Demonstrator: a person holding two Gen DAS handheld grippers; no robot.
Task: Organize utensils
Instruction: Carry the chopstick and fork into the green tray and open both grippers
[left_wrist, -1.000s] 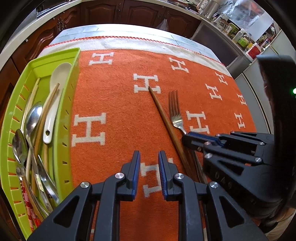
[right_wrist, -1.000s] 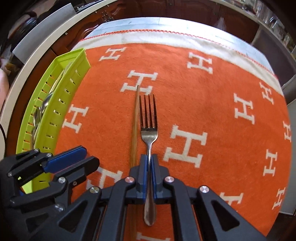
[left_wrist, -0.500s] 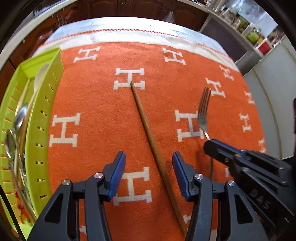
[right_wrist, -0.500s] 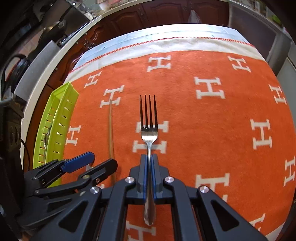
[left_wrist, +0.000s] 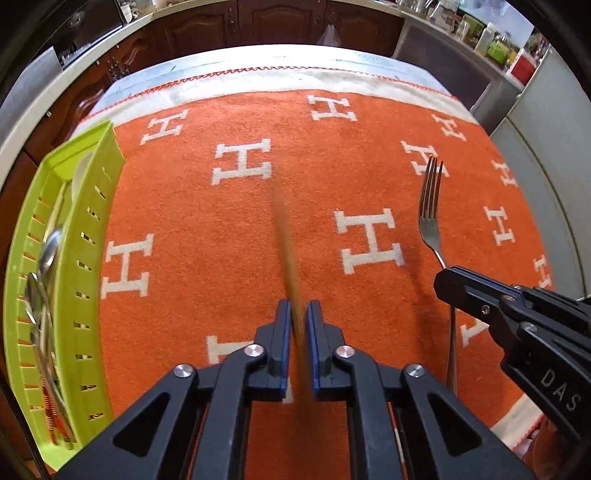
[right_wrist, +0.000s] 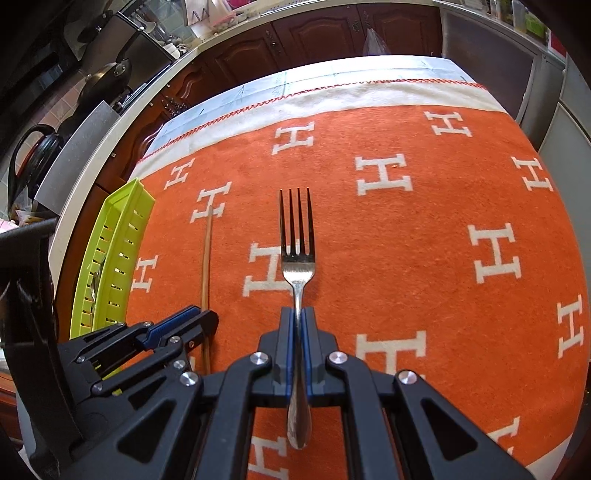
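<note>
My left gripper (left_wrist: 297, 308) is shut on a brown wooden chopstick (left_wrist: 286, 243), which points away over the orange cloth and looks blurred. The chopstick also shows in the right wrist view (right_wrist: 207, 266), with my left gripper (right_wrist: 207, 319) around it. My right gripper (right_wrist: 297, 314) is shut on the handle of a silver fork (right_wrist: 297, 236), tines pointing away, held above the cloth. In the left wrist view the fork (left_wrist: 430, 210) and my right gripper (left_wrist: 443, 280) are at the right. A lime-green utensil tray (left_wrist: 92, 229) at the left holds several spoons and chopsticks.
An orange cloth (left_wrist: 207, 229) with white H marks covers the table, with a white border at the far edge. The tray also shows at the left of the right wrist view (right_wrist: 122, 240). Dark wooden cabinets and a counter stand behind the table.
My left gripper opened around the chopstick, then shut on it. My right gripper has lifted the fork and carried it to the right, away from the chopstick.
</note>
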